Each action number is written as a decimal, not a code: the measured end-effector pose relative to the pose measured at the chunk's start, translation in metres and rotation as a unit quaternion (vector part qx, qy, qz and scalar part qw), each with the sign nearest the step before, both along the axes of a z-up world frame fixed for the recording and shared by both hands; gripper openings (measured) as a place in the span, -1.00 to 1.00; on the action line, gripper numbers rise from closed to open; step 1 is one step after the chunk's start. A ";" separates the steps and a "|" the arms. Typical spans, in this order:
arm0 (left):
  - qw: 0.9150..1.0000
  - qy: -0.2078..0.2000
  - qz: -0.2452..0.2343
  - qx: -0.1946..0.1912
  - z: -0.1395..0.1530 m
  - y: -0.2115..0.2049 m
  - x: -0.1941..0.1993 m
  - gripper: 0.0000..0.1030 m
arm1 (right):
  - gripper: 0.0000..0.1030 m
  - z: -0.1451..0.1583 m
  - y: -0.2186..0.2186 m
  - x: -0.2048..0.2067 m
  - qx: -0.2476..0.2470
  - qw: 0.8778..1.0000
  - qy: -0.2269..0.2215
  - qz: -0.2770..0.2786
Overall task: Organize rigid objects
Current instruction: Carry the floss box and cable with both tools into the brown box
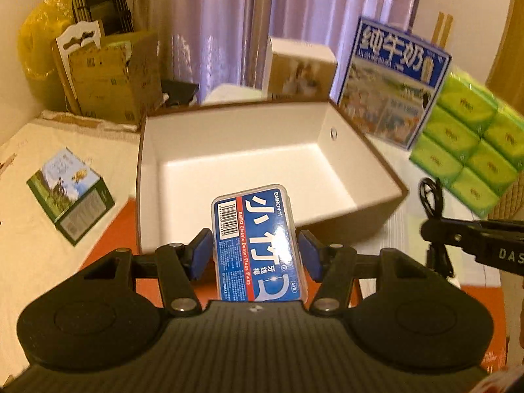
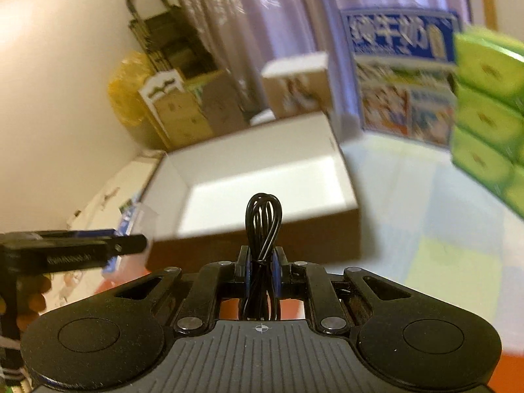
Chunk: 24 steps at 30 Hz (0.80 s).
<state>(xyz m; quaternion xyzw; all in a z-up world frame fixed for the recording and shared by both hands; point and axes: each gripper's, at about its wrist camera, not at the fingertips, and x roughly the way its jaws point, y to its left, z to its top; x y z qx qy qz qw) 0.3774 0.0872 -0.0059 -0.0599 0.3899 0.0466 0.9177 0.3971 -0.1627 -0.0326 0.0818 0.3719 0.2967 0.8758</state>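
My left gripper (image 1: 255, 252) is shut on a blue dental floss pick case (image 1: 257, 242), held over the near rim of an open white-lined box (image 1: 183, 137). The box's floor shows nothing in it. My right gripper (image 2: 262, 270) is shut on a coiled black cable (image 2: 263, 216), held just in front of the same box (image 2: 183, 173). The right gripper and its cable (image 1: 432, 196) show at the right edge of the left wrist view. The left gripper shows at the left of the right wrist view, with the case (image 2: 118, 232) partly hidden behind it.
A green-and-blue small box (image 1: 70, 193) lies on the cream surface left of the open box. A blue milk carton box (image 1: 393, 82) and a stack of green tissue packs (image 1: 471, 140) stand at the back right. Cardboard boxes (image 1: 111, 75) and a yellow bag (image 1: 36, 49) stand at the back left.
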 end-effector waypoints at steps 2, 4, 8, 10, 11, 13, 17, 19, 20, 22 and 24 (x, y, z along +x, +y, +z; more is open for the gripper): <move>1.000 -0.008 0.003 -0.001 0.005 0.002 0.011 0.05 | -0.82 0.008 0.012 0.013 0.003 1.000 -0.011 0.008; 1.000 -0.014 0.006 0.001 0.010 0.005 0.024 0.05 | -0.82 0.014 0.026 0.028 0.001 1.000 -0.020 0.014; 1.000 -0.013 0.014 -0.003 0.011 0.013 0.046 0.05 | -0.82 0.015 0.048 0.053 -0.008 0.999 -0.033 0.029; 1.000 -0.012 0.017 -0.001 0.009 0.016 0.056 0.05 | -0.82 0.013 0.059 0.066 -0.018 0.999 -0.037 0.034; 1.000 -0.011 0.018 0.001 0.008 0.016 0.061 0.05 | -0.82 0.012 0.064 0.070 -0.022 0.998 -0.038 0.036; 1.000 -0.006 0.020 0.002 0.004 0.018 0.071 0.05 | -0.82 0.008 0.071 0.082 -0.027 0.998 -0.039 0.039; 1.000 0.006 0.021 0.002 -0.007 0.020 0.088 0.05 | -0.82 -0.003 0.082 0.102 -0.042 0.998 -0.036 0.041; 1.000 0.013 0.021 0.002 -0.014 0.020 0.094 0.05 | -0.82 -0.010 0.086 0.111 -0.051 0.997 -0.033 0.039; 1.000 0.017 0.021 0.003 -0.018 0.021 0.098 0.05 | -0.82 -0.012 0.086 0.112 -0.055 0.997 -0.033 0.038; 0.999 0.025 0.020 0.001 -0.024 0.022 0.103 0.05 | -0.82 -0.018 0.088 0.117 -0.064 0.997 -0.031 0.037; 0.999 0.032 0.020 0.002 -0.031 0.022 0.107 0.05 | -0.82 -0.024 0.088 0.122 -0.066 0.997 -0.026 0.036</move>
